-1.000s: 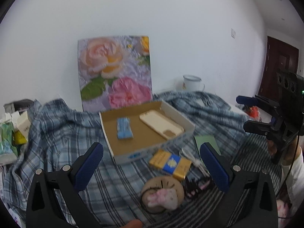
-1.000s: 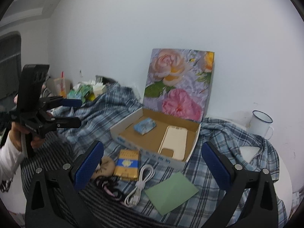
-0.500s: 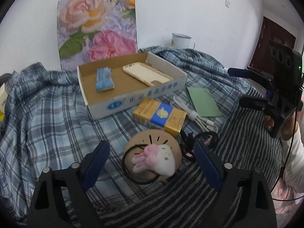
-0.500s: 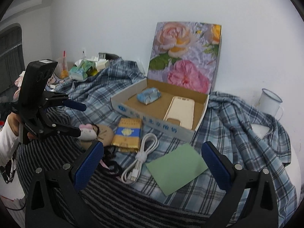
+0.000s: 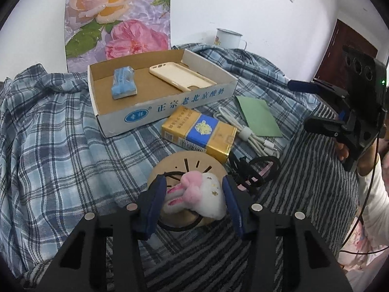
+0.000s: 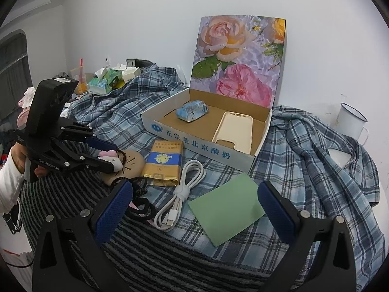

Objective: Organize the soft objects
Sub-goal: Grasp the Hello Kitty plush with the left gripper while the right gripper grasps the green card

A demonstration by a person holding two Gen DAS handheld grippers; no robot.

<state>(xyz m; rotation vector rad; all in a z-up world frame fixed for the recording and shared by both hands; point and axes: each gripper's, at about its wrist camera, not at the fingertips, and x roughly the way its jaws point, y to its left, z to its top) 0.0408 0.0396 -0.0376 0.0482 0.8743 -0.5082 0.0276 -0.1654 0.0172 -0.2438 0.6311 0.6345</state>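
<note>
A pink-and-white plush bunny (image 5: 199,192) on a black hair band lies on a round wooden coaster (image 5: 189,165). My left gripper (image 5: 194,194) is shut on the bunny, one blue pad on each side; it also shows in the right wrist view (image 6: 107,155). An open cardboard box (image 5: 170,104) holds a blue tissue pack (image 5: 124,82) and a cream phone case (image 5: 182,76). My right gripper (image 6: 194,206) is open and empty above a green card (image 6: 228,206) and a white cable (image 6: 184,189).
A yellow-and-blue packet (image 5: 201,131) lies in front of the box. Black and pink hair ties (image 5: 252,172) lie right of the coaster. A white enamel mug (image 6: 352,121) stands at the back right. Tissue packs and clutter (image 6: 107,80) sit far left. Plaid and striped cloths cover the surface.
My left gripper has moved forward and down onto the coaster and closed on the plush bunny. The right gripper has dropped slightly and stays open.
</note>
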